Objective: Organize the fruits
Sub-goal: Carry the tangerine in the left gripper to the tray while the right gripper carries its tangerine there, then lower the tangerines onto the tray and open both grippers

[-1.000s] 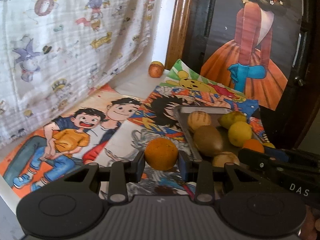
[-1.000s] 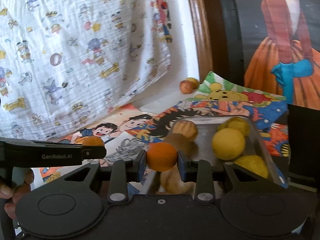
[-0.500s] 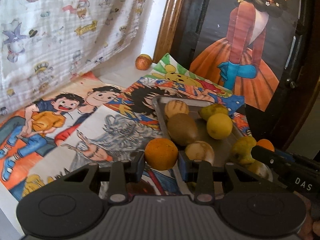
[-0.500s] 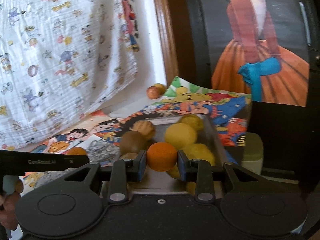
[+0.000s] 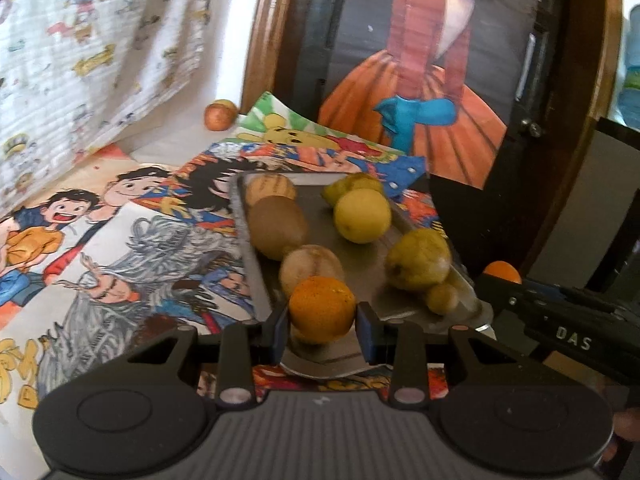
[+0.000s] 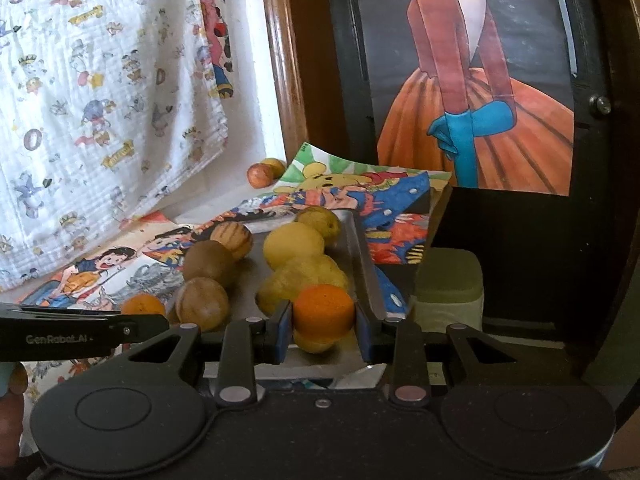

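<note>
Orange fruit (image 5: pixel 322 308) clamped in left gripper (image 5: pixel 322 330) and a second orange (image 6: pixel 323 307) in right gripper (image 6: pixel 322 328) are now hovering over the near end of the metal tray (image 5: pixel 320 200), having swung in from the posters, so release looks next.

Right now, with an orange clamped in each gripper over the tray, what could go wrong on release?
1. The metal tray is already crowded. An orange dropped from the left gripper may knock the round brown fruit or roll off.
2. The right gripper holds its orange close to the tray's right rim, so it might roll over the edge.
3. The two grippers sit close together over the near end and could collide.
</note>
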A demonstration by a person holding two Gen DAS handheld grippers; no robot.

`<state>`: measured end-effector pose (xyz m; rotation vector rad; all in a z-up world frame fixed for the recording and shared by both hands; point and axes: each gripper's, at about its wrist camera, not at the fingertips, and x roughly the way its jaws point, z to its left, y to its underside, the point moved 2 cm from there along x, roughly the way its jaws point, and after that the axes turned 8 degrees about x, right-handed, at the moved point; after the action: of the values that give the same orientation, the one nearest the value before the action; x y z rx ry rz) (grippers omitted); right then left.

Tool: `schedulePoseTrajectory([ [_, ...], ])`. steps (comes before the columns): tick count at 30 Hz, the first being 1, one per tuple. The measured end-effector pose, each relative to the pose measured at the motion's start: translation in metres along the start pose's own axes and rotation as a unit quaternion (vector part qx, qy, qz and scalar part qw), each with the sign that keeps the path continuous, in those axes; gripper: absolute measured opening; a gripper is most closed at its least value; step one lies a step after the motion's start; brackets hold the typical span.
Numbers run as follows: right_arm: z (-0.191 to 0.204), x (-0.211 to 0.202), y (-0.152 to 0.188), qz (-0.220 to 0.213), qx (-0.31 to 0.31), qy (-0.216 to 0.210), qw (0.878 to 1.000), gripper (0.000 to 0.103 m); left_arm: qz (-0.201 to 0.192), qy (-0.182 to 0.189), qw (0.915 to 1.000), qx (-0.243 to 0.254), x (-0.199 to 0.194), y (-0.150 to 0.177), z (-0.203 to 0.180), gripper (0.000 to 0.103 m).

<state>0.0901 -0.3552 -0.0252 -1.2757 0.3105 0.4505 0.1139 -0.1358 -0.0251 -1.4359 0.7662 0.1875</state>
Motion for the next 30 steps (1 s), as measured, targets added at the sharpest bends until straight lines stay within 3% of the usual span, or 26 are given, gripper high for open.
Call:
schedulePoseTrajectory([
  [7,-0.007,0.003,0.007,0.015,0.002,0.004,1.000,0.035,0.016,0.017,0.9996,0.017,0.007,0.005,-0.010,0.039],
  [30,0.004,0.015,0.016,0.039,-0.013,-0.013,0.999,0.035,0.039,0.029,0.9988,-0.008,0.015,0.005,-0.001,0.039],
])
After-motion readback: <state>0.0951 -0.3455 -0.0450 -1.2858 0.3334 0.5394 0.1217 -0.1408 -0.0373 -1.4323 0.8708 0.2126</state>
